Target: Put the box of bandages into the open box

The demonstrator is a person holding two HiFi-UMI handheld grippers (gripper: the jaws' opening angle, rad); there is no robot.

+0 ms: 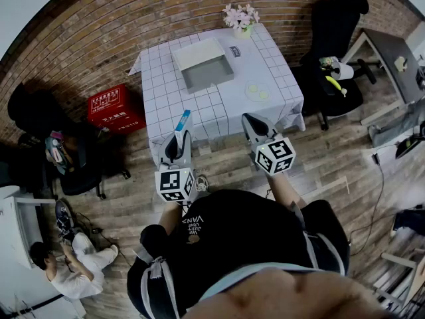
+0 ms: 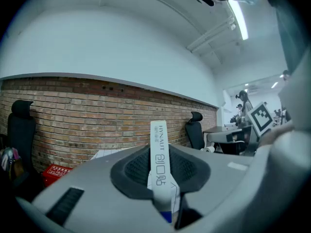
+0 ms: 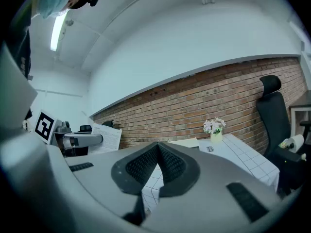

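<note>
The box of bandages [image 1: 182,121] is a slim white and blue carton standing upright in my left gripper [image 1: 178,138], just short of the table's near edge. In the left gripper view the box of bandages [image 2: 159,164] sits between the dark pads [image 2: 133,168], which press on both its sides. The open box [image 1: 203,64] is grey and lies on the white checked table [image 1: 159,92], toward its far middle. My right gripper [image 1: 252,121] hovers over the near right edge, shut and empty; its pads [image 3: 170,163] meet in the right gripper view.
A vase of flowers [image 1: 241,18] stands at the table's far right corner, a pale plate [image 1: 256,90] on its right side. A red crate [image 1: 115,108] sits left of the table. Black chairs [image 1: 335,25] flank it. A person [image 1: 66,271] sits on the floor at lower left.
</note>
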